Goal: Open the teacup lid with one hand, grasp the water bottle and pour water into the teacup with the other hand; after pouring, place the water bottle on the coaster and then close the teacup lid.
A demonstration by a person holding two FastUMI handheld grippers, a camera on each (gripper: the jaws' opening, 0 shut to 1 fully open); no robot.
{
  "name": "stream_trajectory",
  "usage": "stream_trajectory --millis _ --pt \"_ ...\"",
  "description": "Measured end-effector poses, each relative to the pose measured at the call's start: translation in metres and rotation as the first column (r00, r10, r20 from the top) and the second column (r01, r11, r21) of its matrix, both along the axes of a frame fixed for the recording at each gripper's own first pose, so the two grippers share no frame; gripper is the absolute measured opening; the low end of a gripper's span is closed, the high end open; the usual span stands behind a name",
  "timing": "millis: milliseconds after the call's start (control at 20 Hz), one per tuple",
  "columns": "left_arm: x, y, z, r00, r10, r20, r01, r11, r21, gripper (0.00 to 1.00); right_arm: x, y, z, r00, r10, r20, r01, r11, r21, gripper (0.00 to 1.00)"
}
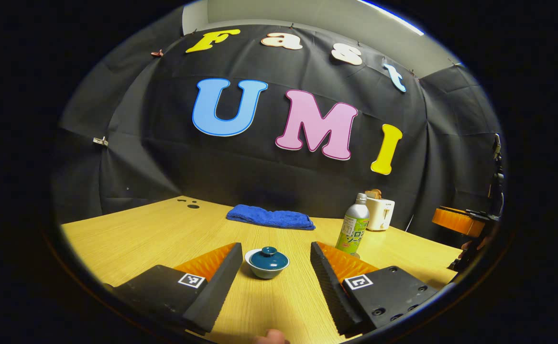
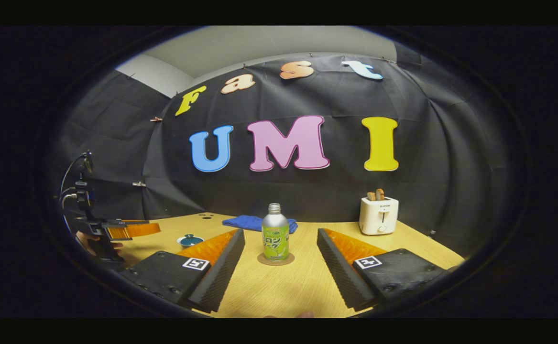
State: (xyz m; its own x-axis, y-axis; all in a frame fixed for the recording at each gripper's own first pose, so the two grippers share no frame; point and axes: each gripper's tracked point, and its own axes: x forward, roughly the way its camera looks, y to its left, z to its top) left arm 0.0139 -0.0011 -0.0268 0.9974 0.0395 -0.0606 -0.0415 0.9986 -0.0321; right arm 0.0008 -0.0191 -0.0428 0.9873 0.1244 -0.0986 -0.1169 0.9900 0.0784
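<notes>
A small teacup (image 1: 266,268) with a dark teal lid (image 1: 269,258) sits on the wooden table, just ahead of my left gripper (image 1: 275,255), whose fingers stand open on either side of it without touching. A silver water bottle with a green label (image 1: 353,228) stands to the cup's right. In the right gripper view the same bottle (image 2: 275,236) stands upright on a round brown coaster (image 2: 276,260), ahead of my open right gripper (image 2: 281,244). The lidded teacup (image 2: 190,240) lies far left there, near the left gripper (image 2: 116,230) and the hand holding it.
A folded blue towel (image 1: 270,217) lies at the back of the table (image 1: 140,239). A white toaster (image 2: 378,215) with toast in it stands at the back right. The right gripper (image 1: 460,222) shows at the far right of the left gripper view.
</notes>
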Motion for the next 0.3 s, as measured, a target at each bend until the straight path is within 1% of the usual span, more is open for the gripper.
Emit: stream_trajectory --millis 300 --pt "0.0 -0.0047 -0.0015 1.0 -0.012 -0.006 0.012 1.0 0.004 0.9 0.003 0.0087 -0.0023 1.0 0.015 -0.005 -0.015 1.0 -0.009 0.94"
